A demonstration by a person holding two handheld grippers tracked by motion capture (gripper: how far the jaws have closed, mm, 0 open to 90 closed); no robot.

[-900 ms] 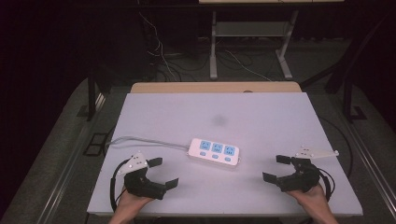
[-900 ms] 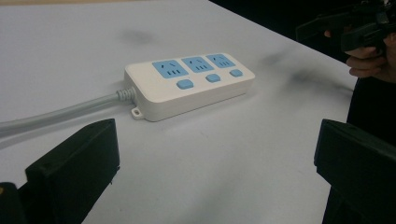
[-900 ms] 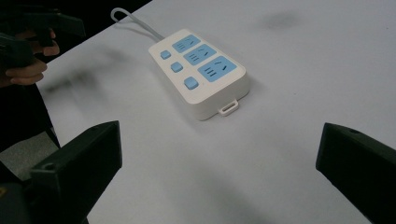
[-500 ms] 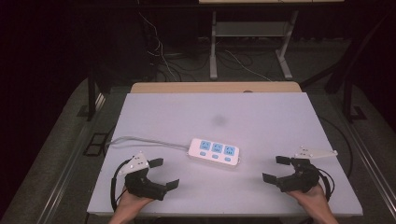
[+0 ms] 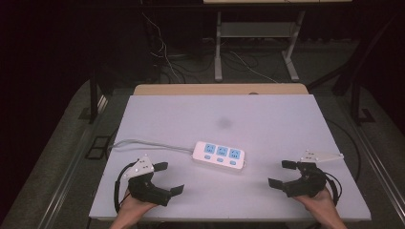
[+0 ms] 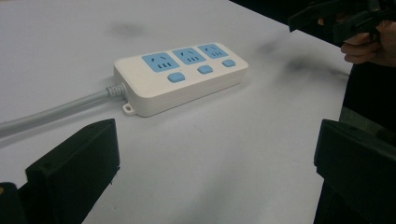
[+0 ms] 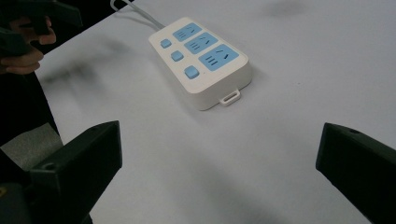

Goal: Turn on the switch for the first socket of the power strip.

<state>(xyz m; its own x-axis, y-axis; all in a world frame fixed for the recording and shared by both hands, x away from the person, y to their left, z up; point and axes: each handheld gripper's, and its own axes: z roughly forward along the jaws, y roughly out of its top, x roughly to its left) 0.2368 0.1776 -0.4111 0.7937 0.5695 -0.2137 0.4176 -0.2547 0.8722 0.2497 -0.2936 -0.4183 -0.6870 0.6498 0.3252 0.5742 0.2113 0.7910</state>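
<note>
A white power strip with three blue sockets and blue buttons lies near the middle of the table, its grey cable trailing left. In the left gripper view the power strip lies ahead beyond the wide-spread jaws. In the right gripper view the power strip lies ahead too. My left gripper rests open at the front left, holding nothing. My right gripper rests open at the front right, holding nothing. Both sit apart from the strip.
The white table top has a faint dark smudge behind the strip. A wooden edge runs along the far side. Beyond it stand a metal frame and loose floor cables. The table's front edge is close behind both grippers.
</note>
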